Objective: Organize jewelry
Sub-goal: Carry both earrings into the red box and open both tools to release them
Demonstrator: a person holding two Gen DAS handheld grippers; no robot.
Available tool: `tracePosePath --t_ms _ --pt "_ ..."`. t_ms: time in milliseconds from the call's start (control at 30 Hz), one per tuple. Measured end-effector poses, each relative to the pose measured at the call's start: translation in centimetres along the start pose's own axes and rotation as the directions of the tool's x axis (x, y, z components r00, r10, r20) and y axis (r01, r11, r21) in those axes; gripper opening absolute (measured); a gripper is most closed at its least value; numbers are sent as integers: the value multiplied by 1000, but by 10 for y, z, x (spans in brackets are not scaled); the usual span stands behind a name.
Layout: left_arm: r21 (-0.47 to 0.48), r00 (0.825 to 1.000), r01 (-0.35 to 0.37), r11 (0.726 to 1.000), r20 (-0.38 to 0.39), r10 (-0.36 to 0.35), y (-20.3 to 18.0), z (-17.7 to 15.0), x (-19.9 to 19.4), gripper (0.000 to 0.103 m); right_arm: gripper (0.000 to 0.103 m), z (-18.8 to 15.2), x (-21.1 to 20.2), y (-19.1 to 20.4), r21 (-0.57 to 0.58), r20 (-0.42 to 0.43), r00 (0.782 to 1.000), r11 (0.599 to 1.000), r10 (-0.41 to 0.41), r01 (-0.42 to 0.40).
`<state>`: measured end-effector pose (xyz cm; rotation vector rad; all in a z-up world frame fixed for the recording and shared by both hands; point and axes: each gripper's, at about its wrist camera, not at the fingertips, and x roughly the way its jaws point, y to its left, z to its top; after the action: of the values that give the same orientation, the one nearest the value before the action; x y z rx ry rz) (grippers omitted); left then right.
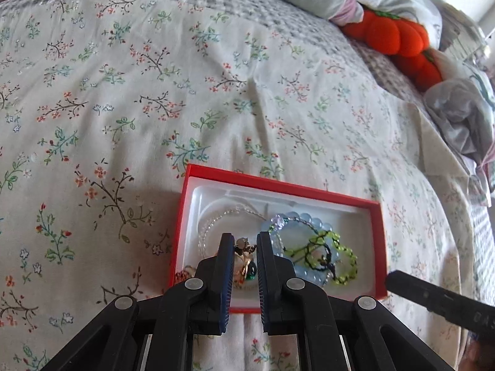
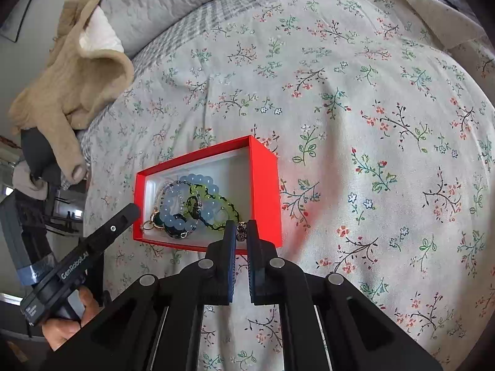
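Task looks mostly done from what I see: all the jewelry in view already sits in the red box (image 1: 278,185) on the bed (image 1: 154,92), nothing loose on the flowered bedspread around it. What's left, I'd guess, is dropping the last pieces and maybe tidying the pile; no lid in view. Box has a white moulded liner (image 1: 355,216). Inside: a clear bead string (image 1: 213,222) toward the left end, a pale blue bead bracelet (image 2: 185,204) in the middle, a green bead bracelet (image 1: 346,259) with dark cord lying across it, plus a gold-rimmed dark green piece (image 2: 159,218) near the corner. All heaped and overlapping, not sorted by slot as far as I can tell. My left gripper (image 1: 244,247) hovers over the near edge of the box, jaws narrowly parted with a small gold and green trinket (image 1: 246,259) between them; I can't tell if the pads actually pinch it or if it just lies in the box behind them. My right gripper (image 2: 242,232) sits at the box's near right corner, jaws almost together with a small dark bead piece (image 2: 241,233) in the gap, looks gripped but I can't tell for sure. Off task: beige blanket (image 2: 77,86), grey pillow (image 2: 173,3), orange plush toy (image 1: 399,37) at the bed's far side.
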<state>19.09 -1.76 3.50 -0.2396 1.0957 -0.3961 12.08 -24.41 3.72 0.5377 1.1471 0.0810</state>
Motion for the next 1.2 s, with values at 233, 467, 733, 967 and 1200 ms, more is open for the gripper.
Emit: tracePosePath --t_ms 233,467,733,967,1200 --pt "0 999 5 1000 -32 -5 -2 4 3 24 7 0 4 7 -21 -12 1000 1000 19 -19" --pt "55 999 -33 998 -14 34 -8 0 -6 37 7 6 5 6 -7 -6 1000 1000 29 -29" --pt "67 996 -85 994 15 84 -6 -14 -23 60 12 16 2 3 -10 22 998 999 52 -52" --pt "60 978 -207 976 49 204 -5 -50 -36 85 49 10 -15 7 -27 32 996 997 78 -77" --pt "73 957 -287 955 -15 288 0 -104 -35 91 49 -19 -18 17 -123 -2 1000 992 -1 1"
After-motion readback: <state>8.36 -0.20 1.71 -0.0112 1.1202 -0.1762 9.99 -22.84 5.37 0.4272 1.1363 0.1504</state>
